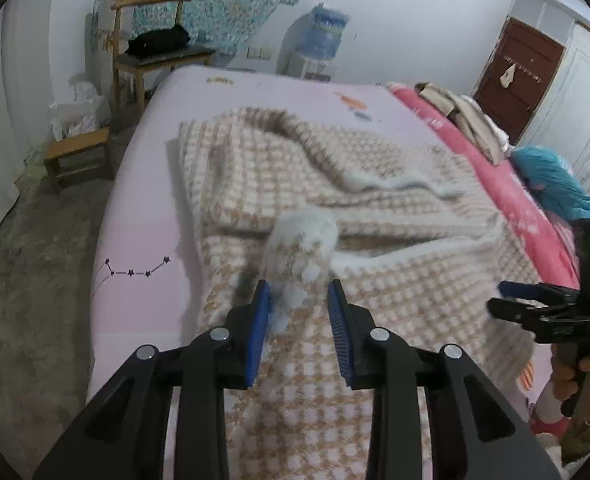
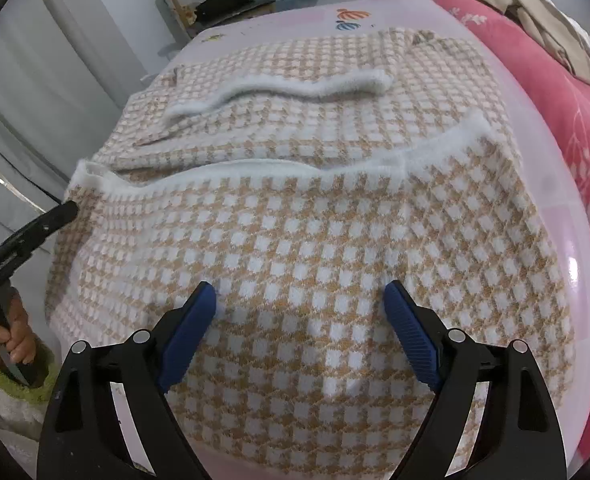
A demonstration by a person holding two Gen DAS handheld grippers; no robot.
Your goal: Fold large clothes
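A beige and white checked knit sweater point(image 1: 375, 184) point(image 2: 315, 232) lies spread on the pale pink bed point(image 1: 143, 208) point(image 2: 551, 184). One sleeve is folded across its body. In the left wrist view the fluffy white sleeve cuff point(image 1: 301, 240) bulges up at my left gripper's point(image 1: 299, 294) tips, and the blue pads press it from both sides. My right gripper point(image 2: 300, 292) hangs open over the sweater's body with nothing between its fingers. It also shows at the right edge point(image 1: 499, 300) of the left wrist view, held by a hand. The left gripper's tip point(image 2: 65, 212) pokes in beside the sweater's white hem.
A pink floral blanket point(image 1: 507, 192) point(image 2: 555, 92) with loose beige clothes point(image 1: 467, 116) runs along the bed's right side. A wooden chair point(image 1: 155, 56) with a black bag, a low stool point(image 1: 79, 156) and a water dispenser point(image 1: 319, 44) stand beyond the bed. Grey floor lies to the left.
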